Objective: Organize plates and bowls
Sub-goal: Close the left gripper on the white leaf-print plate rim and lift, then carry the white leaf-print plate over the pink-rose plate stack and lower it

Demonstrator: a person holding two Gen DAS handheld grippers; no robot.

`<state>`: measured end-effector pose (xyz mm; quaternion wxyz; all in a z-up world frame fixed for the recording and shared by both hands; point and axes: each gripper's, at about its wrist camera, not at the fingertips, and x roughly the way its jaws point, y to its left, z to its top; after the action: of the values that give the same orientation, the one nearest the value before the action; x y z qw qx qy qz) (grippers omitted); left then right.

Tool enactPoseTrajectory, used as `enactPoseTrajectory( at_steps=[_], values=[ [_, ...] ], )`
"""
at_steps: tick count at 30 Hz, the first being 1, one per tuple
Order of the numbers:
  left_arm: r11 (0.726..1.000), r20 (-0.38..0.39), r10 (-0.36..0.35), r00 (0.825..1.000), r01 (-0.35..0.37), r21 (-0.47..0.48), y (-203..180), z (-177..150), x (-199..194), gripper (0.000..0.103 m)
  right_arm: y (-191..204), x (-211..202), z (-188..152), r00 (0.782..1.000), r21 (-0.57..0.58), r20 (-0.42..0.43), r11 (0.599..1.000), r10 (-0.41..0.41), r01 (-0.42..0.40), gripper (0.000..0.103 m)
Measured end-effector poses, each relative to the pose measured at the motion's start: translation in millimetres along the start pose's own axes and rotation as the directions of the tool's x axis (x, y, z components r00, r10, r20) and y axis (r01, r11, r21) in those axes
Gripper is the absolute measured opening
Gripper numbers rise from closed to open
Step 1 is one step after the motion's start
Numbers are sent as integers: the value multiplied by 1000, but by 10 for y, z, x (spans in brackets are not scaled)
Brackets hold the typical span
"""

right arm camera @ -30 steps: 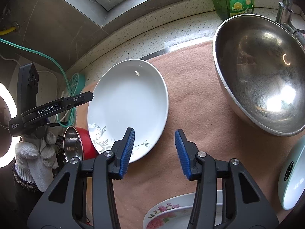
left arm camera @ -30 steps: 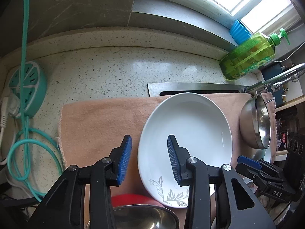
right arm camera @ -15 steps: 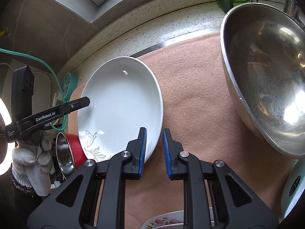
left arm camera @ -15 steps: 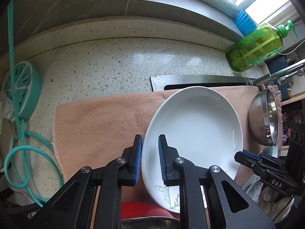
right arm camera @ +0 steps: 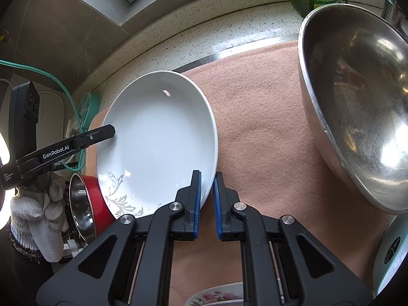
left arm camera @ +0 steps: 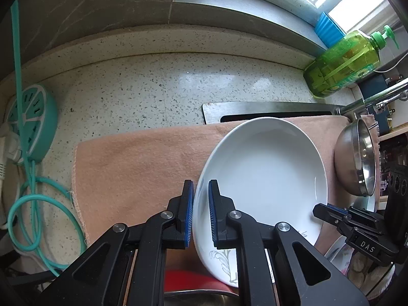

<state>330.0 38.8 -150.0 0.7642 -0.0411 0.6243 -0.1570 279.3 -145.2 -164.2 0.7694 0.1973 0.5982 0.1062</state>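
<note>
A white plate with a grey leaf pattern lies on the pink cloth. My left gripper is shut on its left rim, one blue pad on each side of the edge. In the right wrist view the same plate has my right gripper shut on its right rim. Each gripper shows in the other's view: the right gripper at the plate's far side, the left gripper in a gloved hand. A big steel bowl sits to the right.
A red bowl with a steel inside stands just below the white plate. A flowered plate peeks in at the near edge. A green soap bottle and a tap stand by the sink at the back right. A teal power socket and its cable lie left.
Both grippers stood open around the plate's rim a second ago. Their jaws have since closed onto it, left on the left edge, right on the right edge.
</note>
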Motion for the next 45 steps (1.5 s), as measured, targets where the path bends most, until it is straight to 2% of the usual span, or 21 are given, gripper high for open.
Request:
enactPoseTrajectory(
  at_steps=[12,25,33,45],
  values=[
    [1000,27,-3,1000,3,13,-105,-114,-142,10,18,-256,-96,999,-31,35,1000,-5,6,10],
    [1000,100,-5,995,5,5,-339,-402,-561,10,18,-688,-272,998,-87,66,996,22,-17,10],
    [1000,141,-7,990,9,-13,-577,-710,-789,10,-106,-967,-476,997,-135,69,990,36,-27,10],
    [997,170,-20,985,31,-65,-1010,-1281,-849,10,-425,-1214,-796,999,-194,31,981,27,-21,10]
  ],
)
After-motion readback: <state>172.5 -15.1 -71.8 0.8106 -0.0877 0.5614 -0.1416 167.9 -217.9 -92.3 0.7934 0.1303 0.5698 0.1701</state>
